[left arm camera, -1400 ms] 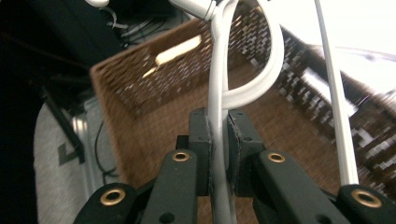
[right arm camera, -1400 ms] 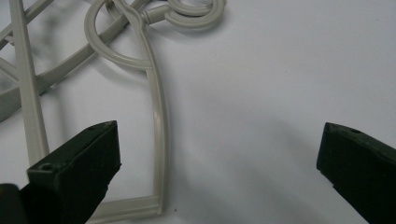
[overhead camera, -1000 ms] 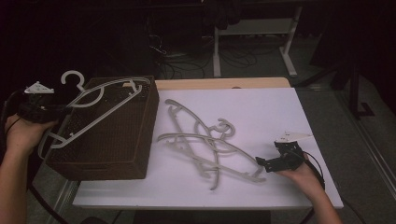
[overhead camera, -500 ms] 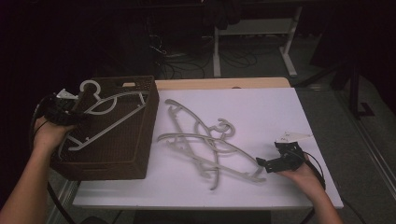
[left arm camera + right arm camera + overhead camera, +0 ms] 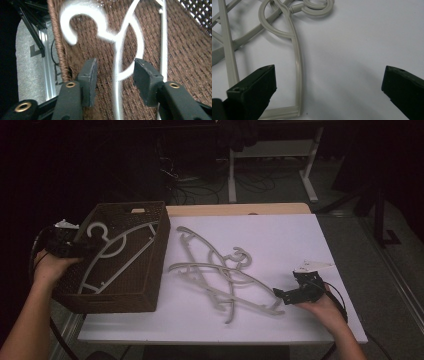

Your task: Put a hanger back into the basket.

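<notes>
From above, a white hanger [image 5: 112, 252] lies in the brown basket [image 5: 150, 290] at nine o'clock. Left tongs [image 5: 115, 75] have just been opening, its thin bar between them, untouched. Right tongs [image 5: 329, 90] gape wide over pale hangers [image 5: 294, 45] on the tabletop [image 5: 362, 37]

A white plastic hanger [image 5: 112, 252] is lying flat inside the brown woven basket [image 5: 150, 292], its hook pointing toward ten o'clock at the basket's far-left corner, its arms spreading toward four o'clock, one arm resting against the right wall.
</notes>
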{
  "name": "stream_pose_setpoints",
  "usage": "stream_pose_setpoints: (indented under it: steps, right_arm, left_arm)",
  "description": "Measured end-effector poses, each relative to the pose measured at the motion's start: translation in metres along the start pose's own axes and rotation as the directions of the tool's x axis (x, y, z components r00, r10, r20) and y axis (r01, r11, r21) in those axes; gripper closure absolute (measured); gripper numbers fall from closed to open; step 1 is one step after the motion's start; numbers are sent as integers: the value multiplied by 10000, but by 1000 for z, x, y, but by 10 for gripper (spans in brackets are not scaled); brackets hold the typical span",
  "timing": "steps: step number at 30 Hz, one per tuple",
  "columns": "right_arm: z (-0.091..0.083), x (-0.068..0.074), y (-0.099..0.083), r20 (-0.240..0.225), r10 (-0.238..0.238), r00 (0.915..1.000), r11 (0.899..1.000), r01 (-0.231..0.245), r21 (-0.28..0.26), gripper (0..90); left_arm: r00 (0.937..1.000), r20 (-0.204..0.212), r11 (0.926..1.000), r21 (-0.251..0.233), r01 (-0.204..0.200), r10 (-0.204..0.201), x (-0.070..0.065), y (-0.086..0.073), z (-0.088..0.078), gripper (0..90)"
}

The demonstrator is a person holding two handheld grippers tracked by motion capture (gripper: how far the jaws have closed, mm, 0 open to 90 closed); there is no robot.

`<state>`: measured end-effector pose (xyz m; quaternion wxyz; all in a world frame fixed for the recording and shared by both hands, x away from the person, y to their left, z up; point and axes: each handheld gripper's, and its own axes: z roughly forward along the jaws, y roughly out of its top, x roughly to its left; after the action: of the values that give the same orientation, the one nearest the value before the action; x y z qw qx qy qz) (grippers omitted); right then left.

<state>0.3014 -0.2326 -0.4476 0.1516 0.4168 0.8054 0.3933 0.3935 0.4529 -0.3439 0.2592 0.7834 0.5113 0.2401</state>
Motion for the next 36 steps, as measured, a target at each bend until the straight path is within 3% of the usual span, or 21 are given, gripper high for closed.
stream_pose_setpoints:
  steps: [4,8,14,21,30,32,36]
  right_arm:
    - [-1,1,-1,-7,-9,10000,10000,9,22,0]
    - [-3,0,-3,-25,-11,10000,10000,11,22,0]
    - [-4,0,-3,18,-3,10000,10000,3,-10,0]
    - [-4,-1,-3,25,5,10000,10000,-5,4,0]
    - [-3,1,0,-111,-51,9999,10000,52,77,0]
    - [-3,1,0,-142,-54,9999,9999,56,99,0]
    - [-2,2,1,-193,-103,9998,9999,105,100,0]
  left_arm:
    - [9987,476,9993,-343,171,-155,-1,1,-5,482]
    - [9923,1183,9959,-788,447,-352,-8,4,-9,444]
    - [9718,2337,9903,-1254,607,-299,-26,11,-10,392]
    - [9493,3139,9840,-1734,406,161,-59,22,-13,332]
    - [8997,4239,9747,-2235,-74,1041,-120,39,-14,312]
    - [8925,4361,9726,-2321,-124,1155,-131,42,-15,333]
    - [8704,4684,9680,-2483,-352,1518,-160,51,-16,423]
